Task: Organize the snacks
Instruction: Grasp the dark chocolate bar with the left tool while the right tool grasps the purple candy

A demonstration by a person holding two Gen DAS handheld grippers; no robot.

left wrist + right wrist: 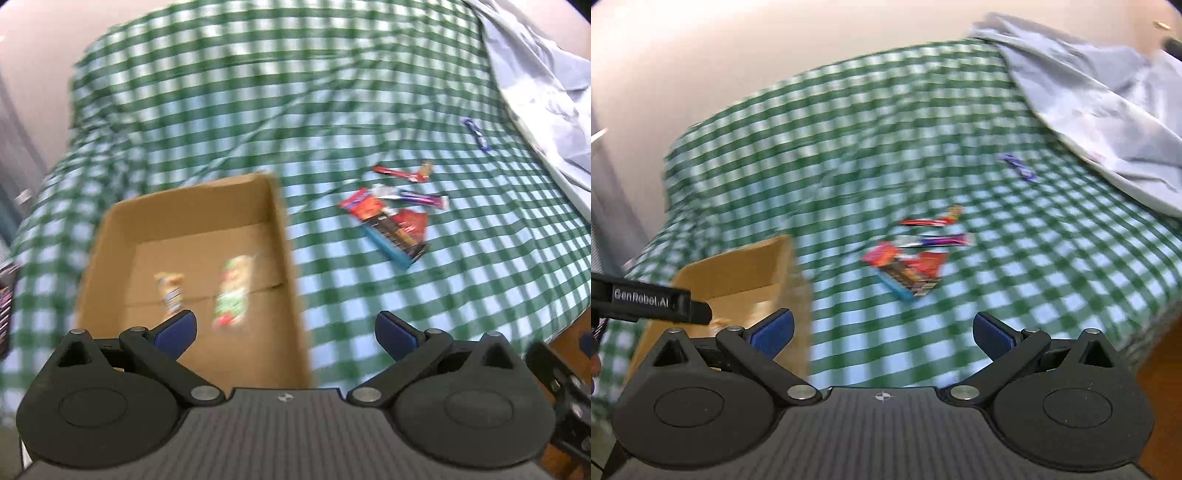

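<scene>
An open cardboard box [192,206] sits on the green checked cloth. Two snack packets lie in it: a green and red one [232,291] and a small tan one [170,291]. A pile of snacks [391,218] lies on the cloth to its right, with a red bar [399,172] behind and a purple wrapper [476,133] further back. My left gripper [286,330] is open and empty over the box's near right corner. My right gripper [882,332] is open and empty, short of the pile [908,269]. The box [738,269] shows at its left.
A grey-blue sheet [543,85] is bunched at the back right. The cloth's edge drops to a wooden floor [1160,376] at the right. The left gripper's body [650,301] juts in at the right wrist view's left. Both views are motion-blurred.
</scene>
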